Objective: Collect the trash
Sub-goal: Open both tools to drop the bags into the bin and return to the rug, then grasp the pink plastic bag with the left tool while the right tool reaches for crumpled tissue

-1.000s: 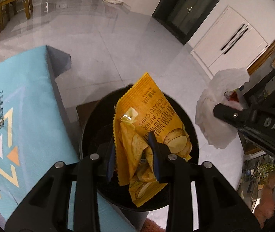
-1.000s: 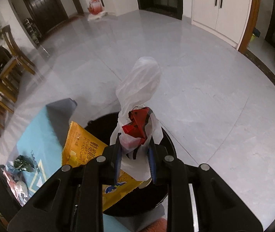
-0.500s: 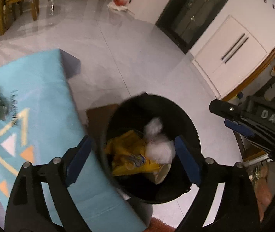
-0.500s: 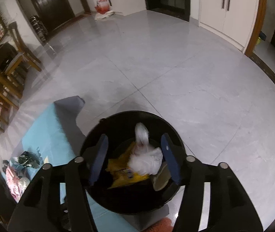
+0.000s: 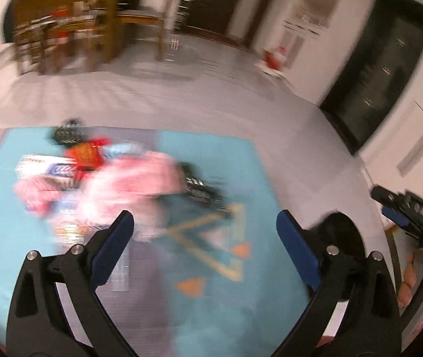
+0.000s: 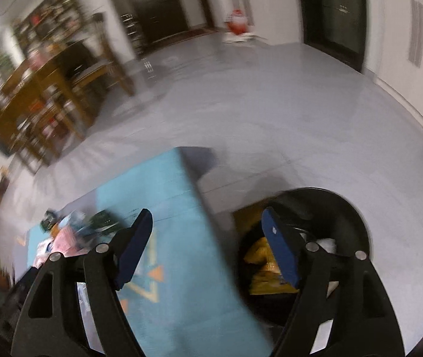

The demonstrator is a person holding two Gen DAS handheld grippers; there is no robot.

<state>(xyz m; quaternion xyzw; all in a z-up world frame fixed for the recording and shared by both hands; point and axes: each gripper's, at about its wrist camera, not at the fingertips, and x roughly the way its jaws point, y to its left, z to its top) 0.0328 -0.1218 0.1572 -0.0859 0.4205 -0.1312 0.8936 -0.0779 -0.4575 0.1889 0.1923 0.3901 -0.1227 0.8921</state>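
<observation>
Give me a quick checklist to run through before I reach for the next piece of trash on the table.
1. Left gripper open and holding nothing: ok.
2. Right gripper open and holding nothing: ok.
3. Yellow chip bag inside the black bin: ok.
4. Trash left to collect: ok, a pile lies on the blue tablecloth.
5. Next item picked out: cannot tell, the pile is motion-blurred; only a pink mass and a red piece stand out.
6. Left gripper lined up with the pile: not ok, the pile sits up and left of the jaws.
</observation>
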